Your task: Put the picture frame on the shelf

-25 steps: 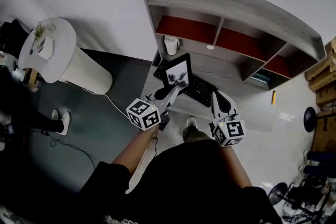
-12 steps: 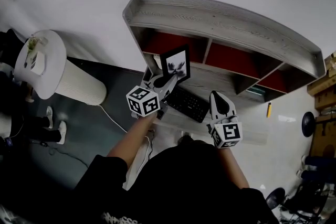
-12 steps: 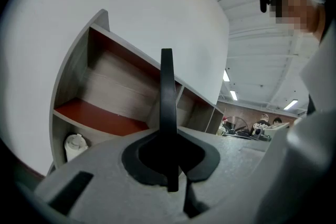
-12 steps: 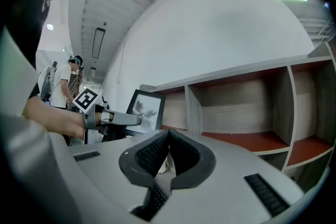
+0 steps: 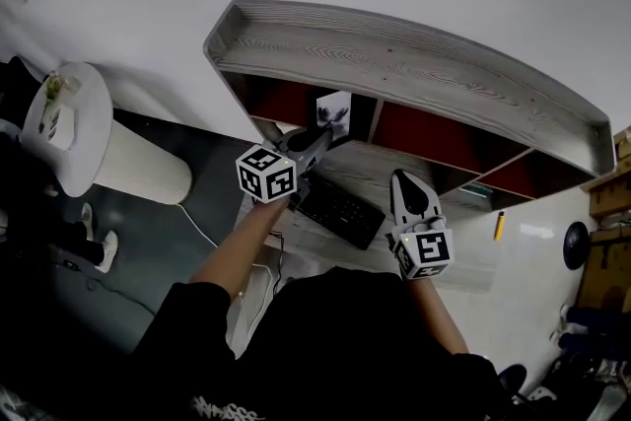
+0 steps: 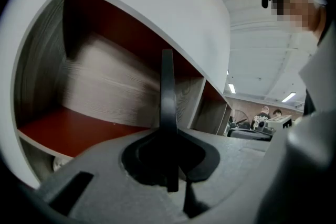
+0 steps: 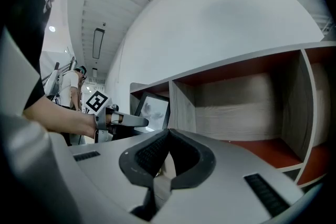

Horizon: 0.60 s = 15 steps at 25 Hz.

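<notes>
The black picture frame (image 5: 334,108) with a grey flower print stands upright at the mouth of the left red-backed compartment of the grey wooden shelf (image 5: 394,64). My left gripper (image 5: 319,139) is shut on its lower edge. The left gripper view shows the frame (image 6: 168,92) edge-on between the jaws (image 6: 169,139), with the compartment's red floor (image 6: 68,131) just beyond. My right gripper (image 5: 405,182) hangs shut and holds nothing, lower right of the frame, over the desk. In the right gripper view the frame (image 7: 153,110) and left gripper (image 7: 126,121) appear left of my shut jaws (image 7: 167,136).
A black keyboard (image 5: 338,207) lies on the desk under the shelf. A white round side table (image 5: 74,128) stands at the left on dark floor. The middle compartment (image 7: 247,107) holds nothing I can see. A yellow object (image 5: 499,225) lies at the right.
My left gripper has carried the frame up and away from the keyboard to the left compartment's mouth. The right gripper has stayed shut near the desk edge.
</notes>
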### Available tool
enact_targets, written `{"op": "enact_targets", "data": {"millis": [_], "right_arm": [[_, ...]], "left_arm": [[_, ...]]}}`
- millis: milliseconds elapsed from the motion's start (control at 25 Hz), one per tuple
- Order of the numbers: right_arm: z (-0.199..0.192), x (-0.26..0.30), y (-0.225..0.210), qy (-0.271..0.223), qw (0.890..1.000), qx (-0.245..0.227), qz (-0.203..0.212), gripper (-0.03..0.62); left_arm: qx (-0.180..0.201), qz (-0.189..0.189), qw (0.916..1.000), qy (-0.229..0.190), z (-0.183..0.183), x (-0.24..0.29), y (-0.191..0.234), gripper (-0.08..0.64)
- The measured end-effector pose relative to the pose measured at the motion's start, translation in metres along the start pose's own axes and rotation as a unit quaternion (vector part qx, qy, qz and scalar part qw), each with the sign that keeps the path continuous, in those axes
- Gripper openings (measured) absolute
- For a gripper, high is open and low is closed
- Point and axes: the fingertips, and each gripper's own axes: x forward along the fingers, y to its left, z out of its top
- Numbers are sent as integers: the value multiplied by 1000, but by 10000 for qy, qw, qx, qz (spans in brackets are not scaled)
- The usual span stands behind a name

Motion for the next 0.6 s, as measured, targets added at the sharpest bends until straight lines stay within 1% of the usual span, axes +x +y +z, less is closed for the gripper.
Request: {"op": "enact_targets", "data": {"millis": [80,200,400,600], "right_arm": [[-6,4,-7,52,10000,-6,18,12],[-8,11,-14,99,9999,-12,69,12],[-5,17,-22,80,9999,-76,82,12],[-17,17,-31,202,9998,6,23,12]], "left_arm": [[10,55,10000,17,2,7,8,26],[-70,72,9999,54,6,17,17,26],[-102,43,9991,400,1,32,26,26],[-232,68,9979,601,3,47,35,28]]}}
